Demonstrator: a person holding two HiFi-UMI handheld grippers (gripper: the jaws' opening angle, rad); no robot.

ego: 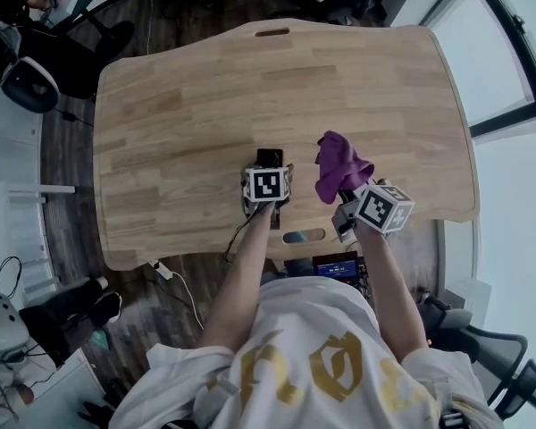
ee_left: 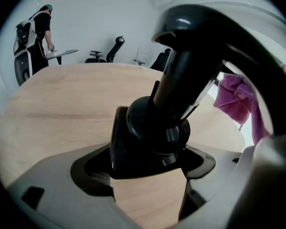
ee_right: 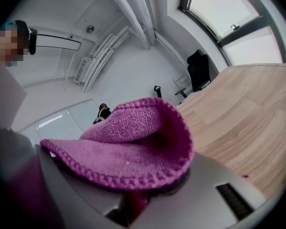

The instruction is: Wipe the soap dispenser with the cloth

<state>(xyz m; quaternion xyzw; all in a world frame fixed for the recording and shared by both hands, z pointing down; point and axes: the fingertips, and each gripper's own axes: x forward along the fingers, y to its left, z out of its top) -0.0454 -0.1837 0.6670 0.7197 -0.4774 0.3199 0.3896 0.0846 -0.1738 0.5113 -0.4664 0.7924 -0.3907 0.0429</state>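
1. Head view – The soap dispenser (ego: 269,156), dark and small, stands on the wooden tabletop (ego: 179,105) near its front edge. The left tongs (ego: 268,173) are clenched round it from the near side. Just beside it, to the right, the right tongs (ego: 347,198) hold the purple cloth (ego: 339,163) up off the wood. The cloth and the dispenser look close but not touching.

2. Left gripper view – The left tongs (ee_left: 150,173) are closed on the dispenser's (ee_left: 148,137) lower body, and its pump (ee_left: 195,46) rises overhead. The shell is glossy and hard, so likely rigid but slippery, and probably top-heavy under that pump. The low hold on the body looks the right one – the pump would likely give if squeezed or pushed. The cloth (ee_left: 234,97) hangs at the right.

3. Right gripper view – The right tongs (ee_right: 133,202) are pinched on a bunched part of the cloth (ee_right: 128,147), and a thick fold flops forward over them. It reads as light, soft and limp. That free fold is the part to press against the dispenser, since it should mould round the curves.
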